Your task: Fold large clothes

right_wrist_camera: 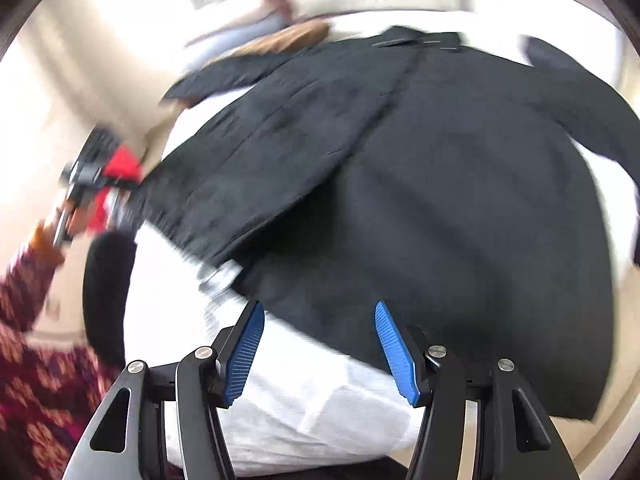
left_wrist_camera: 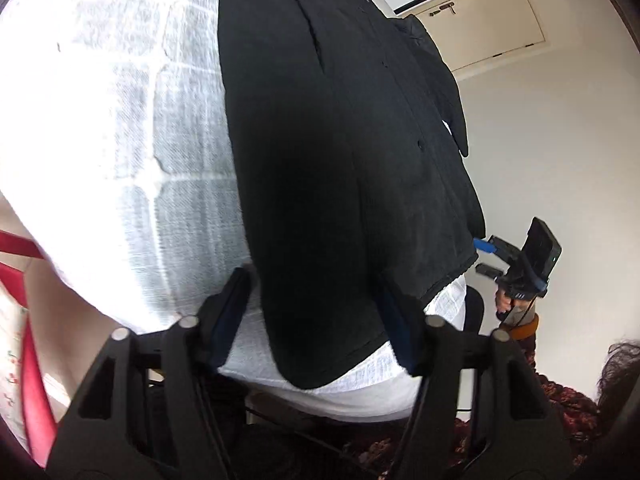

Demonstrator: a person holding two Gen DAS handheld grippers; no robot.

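Observation:
A large black buttoned coat (left_wrist_camera: 340, 152) lies spread on a white cloth-covered table (left_wrist_camera: 132, 128). My left gripper (left_wrist_camera: 316, 300) is open, its fingers straddling the coat's near hem corner. In the right wrist view the same coat (right_wrist_camera: 420, 184) lies spread, one front panel overlapping the other. My right gripper (right_wrist_camera: 320, 336) is open, blue pads apart, just short of the coat's hem over the white cloth (right_wrist_camera: 304, 400). The right gripper also shows in the left wrist view (left_wrist_camera: 486, 256), open beside the coat's far hem corner.
The person's patterned red sleeve (right_wrist_camera: 36, 344) and hand hold the left gripper (right_wrist_camera: 96, 176) at the table's left side. A pile of other clothes (right_wrist_camera: 272, 36) lies at the table's far end. A white door (left_wrist_camera: 484, 20) and wall stand beyond the table.

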